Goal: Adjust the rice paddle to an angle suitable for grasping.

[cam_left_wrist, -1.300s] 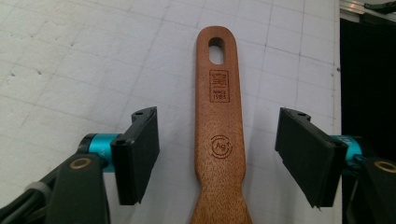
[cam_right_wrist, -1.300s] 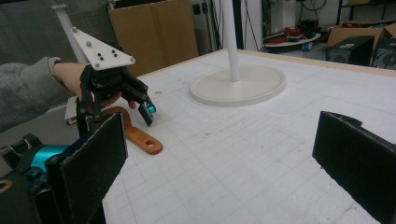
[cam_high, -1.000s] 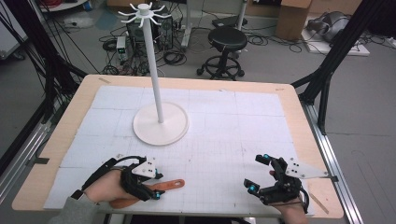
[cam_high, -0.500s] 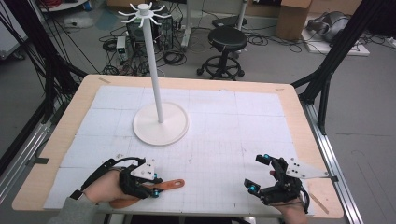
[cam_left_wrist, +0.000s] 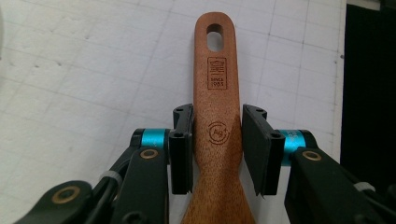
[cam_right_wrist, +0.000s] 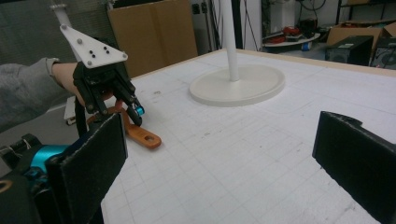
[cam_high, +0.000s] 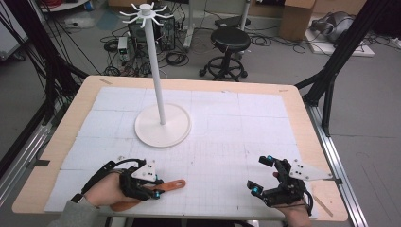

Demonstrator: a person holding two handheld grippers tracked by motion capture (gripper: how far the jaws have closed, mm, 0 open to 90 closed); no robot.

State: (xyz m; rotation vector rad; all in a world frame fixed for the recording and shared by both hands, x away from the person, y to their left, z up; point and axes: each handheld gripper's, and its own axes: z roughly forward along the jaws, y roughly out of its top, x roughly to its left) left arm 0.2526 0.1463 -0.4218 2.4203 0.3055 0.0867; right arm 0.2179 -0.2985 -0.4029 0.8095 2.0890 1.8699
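A wooden spatula (cam_left_wrist: 217, 126) lies flat on the desk (cam_high: 227, 142) between the left gripper (cam_left_wrist: 217, 140)'s jaws, which have just been closing and now clamp its handle. Beyond them the handle reads "SINCE 1953"; between them, an "Ag+" mark. The right gripper (cam_right_wrist: 224, 158)'s jaws stand wide, empty.

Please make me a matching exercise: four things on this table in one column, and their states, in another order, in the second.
1 wooden spoon
2 white stand
3 left gripper
4 right gripper

A open, empty
B upright, mid-table
C lying flat
D clamped on a handle

Pairs: 1-C, 2-B, 3-D, 4-A.
The left gripper's jaws have just been closing on the spoon's handle.
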